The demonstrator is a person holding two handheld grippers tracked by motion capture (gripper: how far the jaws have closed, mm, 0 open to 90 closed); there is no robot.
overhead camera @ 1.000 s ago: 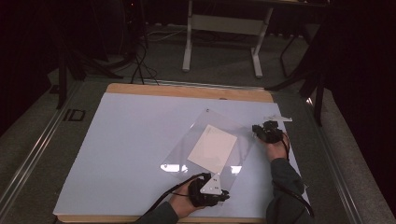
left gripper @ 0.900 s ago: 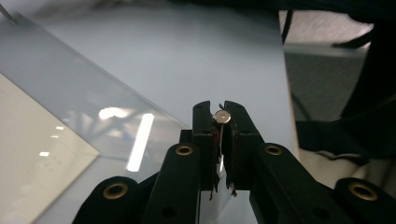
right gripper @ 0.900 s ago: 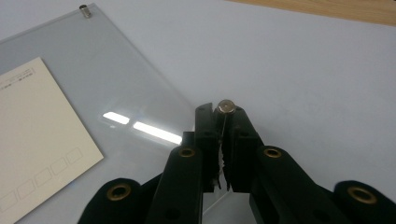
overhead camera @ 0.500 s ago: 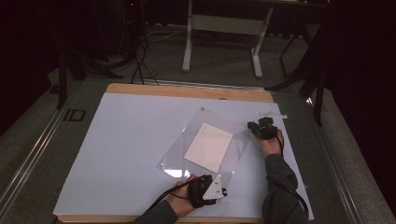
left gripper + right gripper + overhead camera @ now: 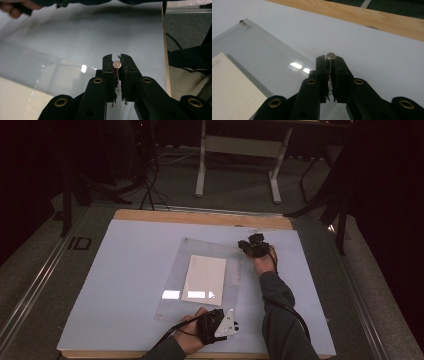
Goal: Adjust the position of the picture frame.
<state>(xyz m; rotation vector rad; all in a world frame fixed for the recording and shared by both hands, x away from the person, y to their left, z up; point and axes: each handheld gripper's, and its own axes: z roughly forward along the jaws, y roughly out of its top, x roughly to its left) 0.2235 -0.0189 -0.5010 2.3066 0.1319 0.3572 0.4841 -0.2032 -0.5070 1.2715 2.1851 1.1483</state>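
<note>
A clear acrylic panel (image 5: pixel 235 270) lies on the white table top (image 5: pixel 130 270) with a white card (image 5: pixel 204 279) inside it. My left gripper (image 5: pixel 234 324) is shut on the panel's near right corner, its jaws pinching the edge beside a small metal stud (image 5: pixel 116 65). My right gripper (image 5: pixel 243 245) is shut on the far right corner, and a stud (image 5: pixel 330 55) stands at its tips. The left gripper view has the panel (image 5: pixel 50 72) and card (image 5: pixel 15 100) to the left of the gripper (image 5: pixel 117 63). In the right gripper view the gripper (image 5: pixel 330 58) holds the panel (image 5: pixel 262 50), with the card (image 5: pixel 232 85) at lower left.
The table's wooden edge (image 5: pixel 200 217) runs along the far side. Beyond it stand a grey desk frame (image 5: pixel 240 150) and floor cables (image 5: pixel 150 185). A metal rail (image 5: pixel 30 285) runs along the left. Another stud (image 5: pixel 242 22) marks the panel's far left corner.
My right gripper has swung left and a little away with its corner. The panel has turned about the left gripper's corner and now lies squarer to the table. The left hand has barely moved.
</note>
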